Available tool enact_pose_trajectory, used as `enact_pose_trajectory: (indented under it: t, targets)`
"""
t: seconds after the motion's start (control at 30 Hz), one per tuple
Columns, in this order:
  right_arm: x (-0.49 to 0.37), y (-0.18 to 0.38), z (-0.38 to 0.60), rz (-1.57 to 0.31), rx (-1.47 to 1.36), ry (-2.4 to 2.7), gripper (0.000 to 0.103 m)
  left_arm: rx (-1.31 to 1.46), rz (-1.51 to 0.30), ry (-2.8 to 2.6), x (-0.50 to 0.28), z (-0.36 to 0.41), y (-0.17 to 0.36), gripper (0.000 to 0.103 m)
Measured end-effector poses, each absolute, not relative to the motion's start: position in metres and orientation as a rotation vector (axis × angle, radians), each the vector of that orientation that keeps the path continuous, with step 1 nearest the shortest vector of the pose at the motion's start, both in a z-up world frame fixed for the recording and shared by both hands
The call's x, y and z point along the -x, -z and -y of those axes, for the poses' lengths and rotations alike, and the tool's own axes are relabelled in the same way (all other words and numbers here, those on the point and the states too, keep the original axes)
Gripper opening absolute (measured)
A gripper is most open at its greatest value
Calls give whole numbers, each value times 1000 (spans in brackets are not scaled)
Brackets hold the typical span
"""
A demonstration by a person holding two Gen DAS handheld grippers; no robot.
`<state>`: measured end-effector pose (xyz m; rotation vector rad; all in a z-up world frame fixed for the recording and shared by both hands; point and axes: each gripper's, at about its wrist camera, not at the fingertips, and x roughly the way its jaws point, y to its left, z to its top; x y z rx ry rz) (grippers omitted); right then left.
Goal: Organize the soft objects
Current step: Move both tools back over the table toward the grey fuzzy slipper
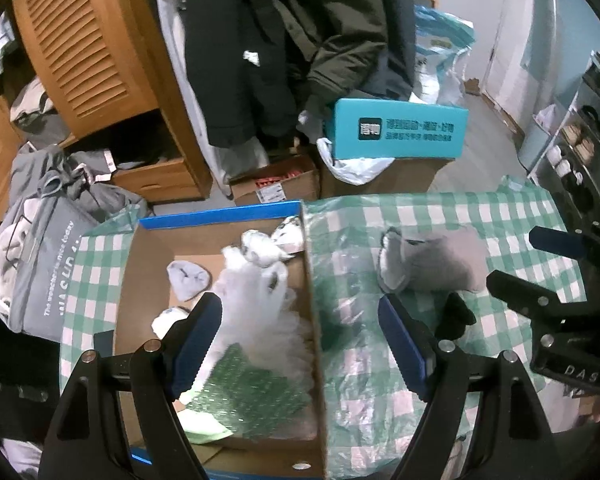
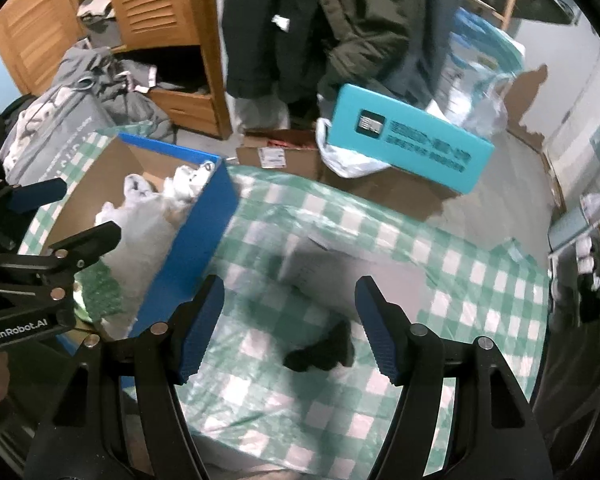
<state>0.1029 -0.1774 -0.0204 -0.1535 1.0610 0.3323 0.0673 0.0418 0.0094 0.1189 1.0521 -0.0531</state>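
Left wrist view: the left gripper [image 1: 300, 336] hangs with its jaws apart and nothing in them. Right under it sits the box [image 1: 312, 280], with a white fluffy thing [image 1: 256, 300] and small socks inside. Off to its right, a grey sock [image 1: 428, 264] and a black sock [image 1: 456, 314] lie on the worktop [image 1: 508, 216].

Right wrist view: the right gripper [image 2: 290, 324] is empty too, jaws apart. The black sock [image 2: 324, 350] lies just below it, between the fingers. Go straight down, pinch the middle, then carry it to the box [image 2: 198, 232] on the left.

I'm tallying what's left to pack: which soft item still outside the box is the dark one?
The small black sock, on the checked cloth right of the box; the bigger grey item beside it is pale.
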Motion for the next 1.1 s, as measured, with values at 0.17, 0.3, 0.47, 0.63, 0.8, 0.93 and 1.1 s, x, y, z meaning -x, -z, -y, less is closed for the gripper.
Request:
enact_pose_trajectory:
  t: [0.17,0.3,0.47,0.63,0.8,0.93,1.1]
  targets:
    - [-100,27,203,-1072,131,-304,68,-150,-1072,81,-66,-18,-2,82]
    - [-100,35,228,-1090,113,-272,68,-169,-1094,100,-66,0,9,82]
    - [-100,45,253,-1108,97,-237,68,-182,-1142,122,-73,18,26,82]
    - [-102,56,274,-1132,102,-215,68,-187,-1177,125,-82,32,39,82]
    - [-107,68,284,-1151,112,-233,68,-180,-1214,111,-94,37,55,82]
    - [-114,79,282,-1176,113,-273,68,-173,-1246,94,-103,39,69,82]
    - [-127,94,271,-1202,150,-338,68,-153,-1275,82,-114,38,84,82]
